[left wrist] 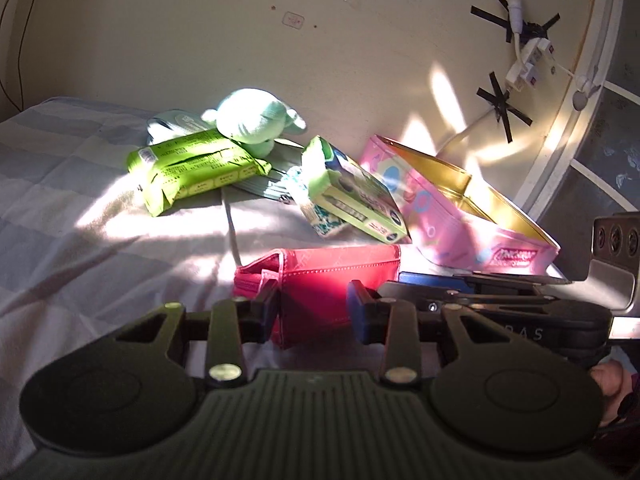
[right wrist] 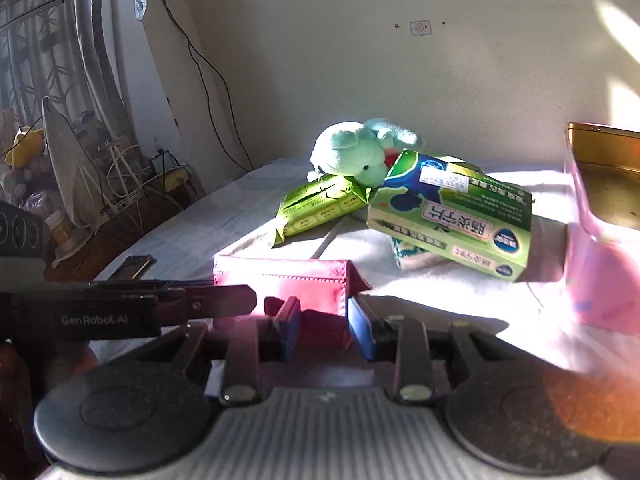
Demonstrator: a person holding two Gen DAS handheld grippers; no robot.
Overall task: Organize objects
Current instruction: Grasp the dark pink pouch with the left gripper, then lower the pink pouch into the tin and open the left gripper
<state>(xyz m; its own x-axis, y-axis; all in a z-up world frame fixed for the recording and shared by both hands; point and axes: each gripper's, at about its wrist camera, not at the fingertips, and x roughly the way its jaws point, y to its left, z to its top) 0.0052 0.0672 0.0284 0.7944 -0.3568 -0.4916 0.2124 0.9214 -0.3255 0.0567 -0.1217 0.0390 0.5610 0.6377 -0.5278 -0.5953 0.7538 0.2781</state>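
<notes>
My left gripper and right gripper both pinch the red wallet. It lies on the bedsheet before a pink tin.

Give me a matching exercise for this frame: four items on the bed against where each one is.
Items:
1. red wallet
2. plush toy
3. pink tin
4. green box

Places:
A. lying on the green wipes pack
B. open, far right
C. clamped by both tools
D. tilted, propped on a smaller patterned box

Pairs: 1-C, 2-A, 3-B, 4-D
</notes>
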